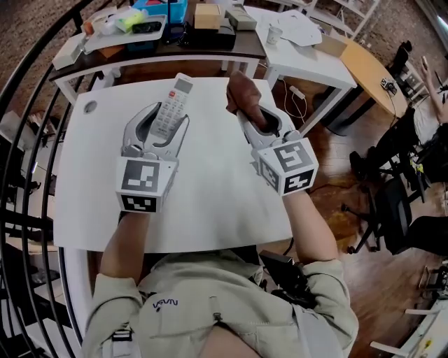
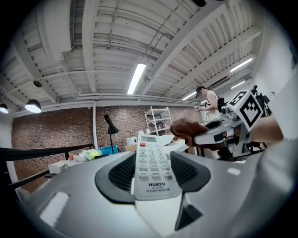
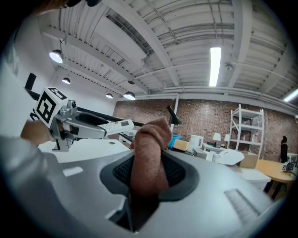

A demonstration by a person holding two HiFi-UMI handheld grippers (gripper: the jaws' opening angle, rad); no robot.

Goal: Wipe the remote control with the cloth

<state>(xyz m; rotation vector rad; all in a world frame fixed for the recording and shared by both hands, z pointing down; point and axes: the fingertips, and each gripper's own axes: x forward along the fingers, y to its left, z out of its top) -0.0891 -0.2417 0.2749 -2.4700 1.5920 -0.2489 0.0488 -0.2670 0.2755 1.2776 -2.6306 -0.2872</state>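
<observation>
My left gripper [image 1: 162, 119] is shut on a white remote control [image 1: 171, 107], held above the white table [image 1: 210, 203] with its display end pointing away from me. In the left gripper view the remote [image 2: 151, 167] lies lengthwise between the black pads, buttons facing up. My right gripper [image 1: 250, 112] is shut on a bunched brown cloth [image 1: 243, 94], which sticks out past the jaws. In the right gripper view the cloth [image 3: 149, 155] rises as a rolled wad between the pads. The two grippers are held side by side, the cloth a short way right of the remote's far end.
A small round grey disc [image 1: 89, 107] sits on the table's far left corner. Behind stands a dark table with a blue bin [image 1: 159, 14], a cardboard box [image 1: 207, 15] and other clutter. A white side table [image 1: 301, 49] is at the back right; black railing [image 1: 28, 63] runs along the left.
</observation>
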